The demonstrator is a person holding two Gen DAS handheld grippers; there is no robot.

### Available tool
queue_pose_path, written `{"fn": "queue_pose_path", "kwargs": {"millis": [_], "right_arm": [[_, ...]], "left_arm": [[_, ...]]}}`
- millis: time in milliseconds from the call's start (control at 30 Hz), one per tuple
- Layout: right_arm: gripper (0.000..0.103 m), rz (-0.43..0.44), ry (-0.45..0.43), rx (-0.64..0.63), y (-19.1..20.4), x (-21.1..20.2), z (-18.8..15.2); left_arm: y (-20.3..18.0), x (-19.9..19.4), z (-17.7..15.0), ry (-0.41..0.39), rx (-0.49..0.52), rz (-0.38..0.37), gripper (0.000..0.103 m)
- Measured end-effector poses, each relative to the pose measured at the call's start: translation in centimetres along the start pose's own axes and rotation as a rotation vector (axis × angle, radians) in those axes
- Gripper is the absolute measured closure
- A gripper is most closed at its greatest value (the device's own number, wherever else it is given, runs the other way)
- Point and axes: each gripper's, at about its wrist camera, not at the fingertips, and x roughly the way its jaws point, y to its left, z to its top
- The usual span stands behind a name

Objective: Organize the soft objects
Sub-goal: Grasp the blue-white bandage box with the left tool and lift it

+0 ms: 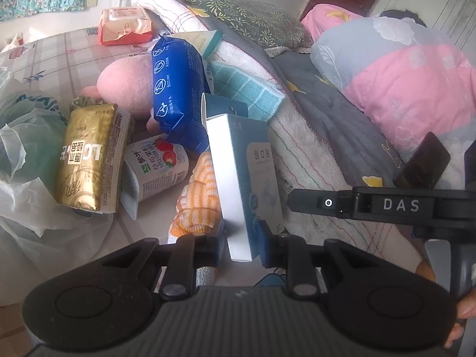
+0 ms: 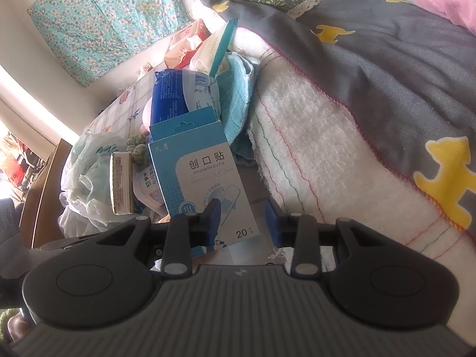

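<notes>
My left gripper [image 1: 241, 245] clamps the plaster box [image 1: 247, 178], my right gripper [image 2: 243, 223] stands released around its lower end, and the heap of packs [image 1: 178, 89] at far left remains unsorted.

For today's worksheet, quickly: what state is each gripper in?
Left gripper: shut on the bandage box.
Right gripper: open, box beside its left finger.

Blue-white box [image 1: 247, 178] stands upright at near centre, blocking straight path ahead. Left of it, crowded: orange-striped cloth [image 1: 196, 196], strawberry can [image 1: 157, 169], gold pack [image 1: 89, 154], plastic bags [image 1: 26, 160] at far left. Behind box: blue pack [image 1: 178, 89], pink plush [image 1: 128, 83], teal cloth [image 1: 247, 89]. Right: white blanket [image 2: 312, 136] rises as soft wall. Free bed surface [image 1: 59, 59] at far left, before orange pack [image 1: 125, 26].
</notes>
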Motion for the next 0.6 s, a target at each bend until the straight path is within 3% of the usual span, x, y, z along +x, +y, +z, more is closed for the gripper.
{"fn": "queue_pose_path", "kwargs": {"millis": [133,233,600], "right_arm": [[0.069,0.043,-0.016,0.008,0.3,0.6,0.5],[0.059,0.082,-0.022,-0.004,1.0,1.6,0.8],[0.056,0.216,0.005,0.025,1.7,4.7,1.6]], "left_arm": [[1.2,-1.4,-0.2,0.000,-0.021,0.007,0.080],[2.1,-1.7,-0.4,0.006,-0.037,0.020,0.080],[3.4,-1.9,-0.1,0.017,-0.089,0.016,0.080]]}}
